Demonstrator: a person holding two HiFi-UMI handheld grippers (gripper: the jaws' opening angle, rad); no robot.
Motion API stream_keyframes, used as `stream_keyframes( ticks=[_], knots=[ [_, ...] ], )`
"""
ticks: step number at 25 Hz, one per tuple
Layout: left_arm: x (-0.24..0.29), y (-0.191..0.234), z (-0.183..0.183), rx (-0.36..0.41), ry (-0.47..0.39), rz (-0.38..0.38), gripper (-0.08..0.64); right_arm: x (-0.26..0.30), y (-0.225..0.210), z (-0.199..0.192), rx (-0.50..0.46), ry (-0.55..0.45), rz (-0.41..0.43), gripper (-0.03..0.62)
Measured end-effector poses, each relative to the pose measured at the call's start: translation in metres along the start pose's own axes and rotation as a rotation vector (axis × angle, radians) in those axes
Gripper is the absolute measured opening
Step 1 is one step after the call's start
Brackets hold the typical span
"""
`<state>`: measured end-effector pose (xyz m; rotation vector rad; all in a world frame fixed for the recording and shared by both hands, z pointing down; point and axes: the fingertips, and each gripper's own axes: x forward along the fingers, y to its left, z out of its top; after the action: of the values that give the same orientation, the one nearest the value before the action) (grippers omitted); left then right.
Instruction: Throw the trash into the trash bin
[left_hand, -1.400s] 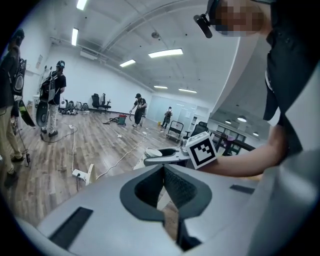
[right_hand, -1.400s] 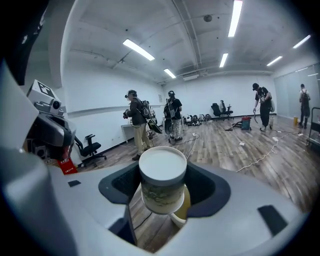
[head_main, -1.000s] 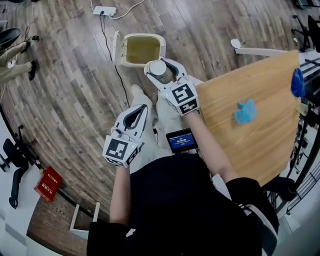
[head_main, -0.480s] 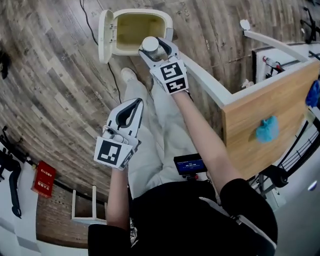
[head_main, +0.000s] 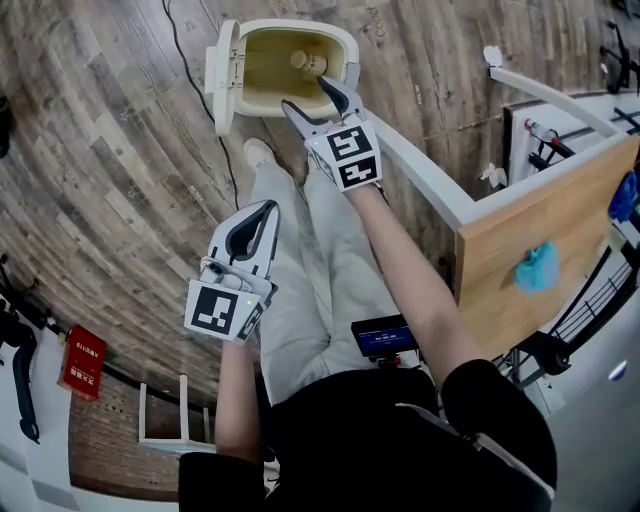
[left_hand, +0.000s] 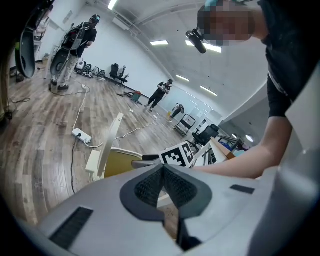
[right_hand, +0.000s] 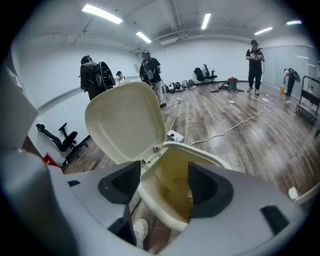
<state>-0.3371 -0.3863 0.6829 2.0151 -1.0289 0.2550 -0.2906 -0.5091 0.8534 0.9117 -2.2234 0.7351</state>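
While left tongs (head_main: 273, 206) sit closed and empty, right tongs (head_main: 305, 92) gape empty over the trash bin (head_main: 290, 24).

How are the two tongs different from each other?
The left tongs are pinched shut; the right tongs are wide open. The left tongs are back from the bin; the right tongs point into it from its near edge, above the bottle inside. Both are white and hold nothing.
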Motion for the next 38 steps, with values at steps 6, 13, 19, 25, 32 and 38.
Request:
stream_keyframes(
  ticks=[6, 13, 19, 25, 32, 38],
  knots=[
    [-0.006, -0.013, 0.019, 0.053, -0.031, 0.007, 0.006, -0.021, 0.007, 0.011, -0.026, 0.010, 0.008, 0.239],
    [-0.030, -0.061, 0.052, 0.153, -0.072, 0.016, 0.006, -0.095, 0.021, 0.035, -0.060, 0.011, 0.029, -0.002],
    [-0.058, -0.121, 0.106, 0.305, -0.159, 0.003, 0.006, -0.207, 0.064, 0.119, -0.134, -0.177, 0.115, -0.002],
    [-0.082, -0.189, 0.165, 0.527, -0.207, -0.013, 0.006, -0.333, 0.090, 0.197, -0.167, -0.358, 0.133, -0.002],
    [-0.118, -0.258, 0.182, 0.564, -0.265, -0.032, 0.006, -0.442, 0.094, 0.243, -0.259, -0.552, 0.157, -0.002],
    [-0.135, -0.270, 0.171, 0.571, -0.291, 0.024, 0.006, -0.483, 0.102, 0.246, -0.280, -0.648, 0.196, -0.002]
  ],
)
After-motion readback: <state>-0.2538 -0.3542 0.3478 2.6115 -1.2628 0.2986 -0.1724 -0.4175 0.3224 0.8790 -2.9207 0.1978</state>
